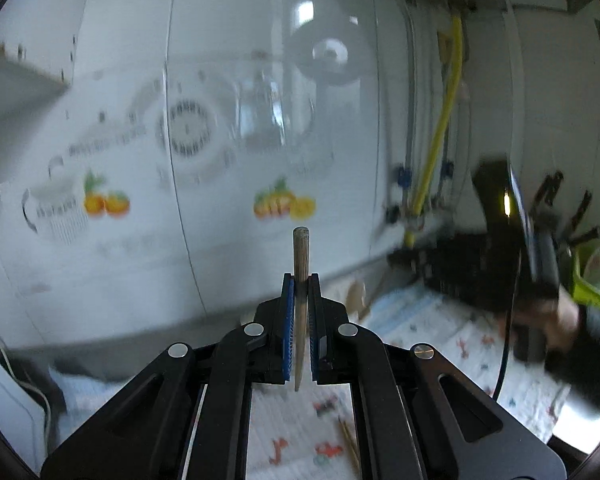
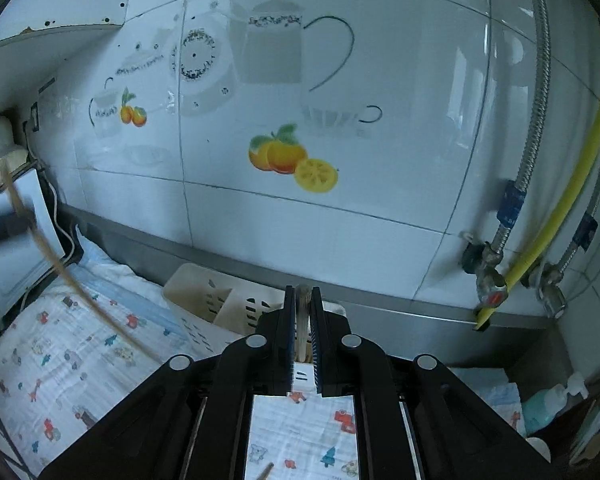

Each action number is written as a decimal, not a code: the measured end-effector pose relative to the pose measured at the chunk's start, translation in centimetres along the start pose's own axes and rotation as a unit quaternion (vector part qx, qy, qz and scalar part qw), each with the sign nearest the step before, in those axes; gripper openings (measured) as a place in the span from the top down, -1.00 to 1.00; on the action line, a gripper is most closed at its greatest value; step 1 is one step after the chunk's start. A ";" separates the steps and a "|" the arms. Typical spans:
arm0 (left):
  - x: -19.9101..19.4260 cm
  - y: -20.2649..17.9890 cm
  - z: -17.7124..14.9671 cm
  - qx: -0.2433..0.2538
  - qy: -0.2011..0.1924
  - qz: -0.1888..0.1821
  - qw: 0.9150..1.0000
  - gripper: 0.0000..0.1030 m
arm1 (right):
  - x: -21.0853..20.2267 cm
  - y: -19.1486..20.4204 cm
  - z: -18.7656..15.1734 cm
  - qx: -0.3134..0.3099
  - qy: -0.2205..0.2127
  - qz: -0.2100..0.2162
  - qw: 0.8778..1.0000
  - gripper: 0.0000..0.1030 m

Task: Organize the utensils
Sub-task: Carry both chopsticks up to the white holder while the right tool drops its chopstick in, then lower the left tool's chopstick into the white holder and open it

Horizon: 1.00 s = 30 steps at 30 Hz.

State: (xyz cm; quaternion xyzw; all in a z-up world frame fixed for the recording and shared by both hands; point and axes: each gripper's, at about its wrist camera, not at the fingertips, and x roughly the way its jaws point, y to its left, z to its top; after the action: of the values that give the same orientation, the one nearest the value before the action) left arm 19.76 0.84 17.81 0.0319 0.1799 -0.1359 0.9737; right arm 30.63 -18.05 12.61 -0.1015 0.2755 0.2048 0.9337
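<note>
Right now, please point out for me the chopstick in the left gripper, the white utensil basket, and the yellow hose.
chopstick (image 1: 301,264): left wrist view, on its shaft above the fingers.
white utensil basket (image 2: 220,300): right wrist view, on its slotted side wall.
yellow hose (image 2: 580,176): right wrist view, on its middle length.

Fruit-decal wall tiles (image 2: 284,156), yellow hose (image 2: 572,184), patterned cloth (image 2: 60,360), soap bottle (image 2: 548,404)

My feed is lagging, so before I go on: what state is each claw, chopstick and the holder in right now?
Left claw: shut on a chopstick.
Left chopstick: clamped, held upright.
Right claw: shut on a chopstick.
Right chopstick: clamped, top end showing between the fingers.
Utensil holder: lying on its side on the patterned cloth.
Loose chopsticks: lying on the cloth.
</note>
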 end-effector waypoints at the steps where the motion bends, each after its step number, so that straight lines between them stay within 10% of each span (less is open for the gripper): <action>1: -0.1 0.1 0.8 -0.001 -0.009 0.002 1.000 0.90 | -0.1 -0.1 -0.1 0.002 -0.002 0.001 1.000 0.86; 10: 2.1 1.3 4.7 -0.005 -0.049 0.037 0.998 0.91 | -3.5 0.0 -2.0 -0.009 -0.029 0.005 1.000 0.75; 30: 8.5 3.4 -1.2 -0.047 0.020 0.031 0.998 0.84 | -8.6 2.1 -12.6 0.029 -0.019 0.061 0.998 0.65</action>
State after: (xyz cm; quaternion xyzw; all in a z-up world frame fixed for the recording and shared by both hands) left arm 27.96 2.12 13.70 -0.0054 0.2041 -0.0969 0.9741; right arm 17.20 -22.73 6.79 -0.0538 0.2691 0.2555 0.9270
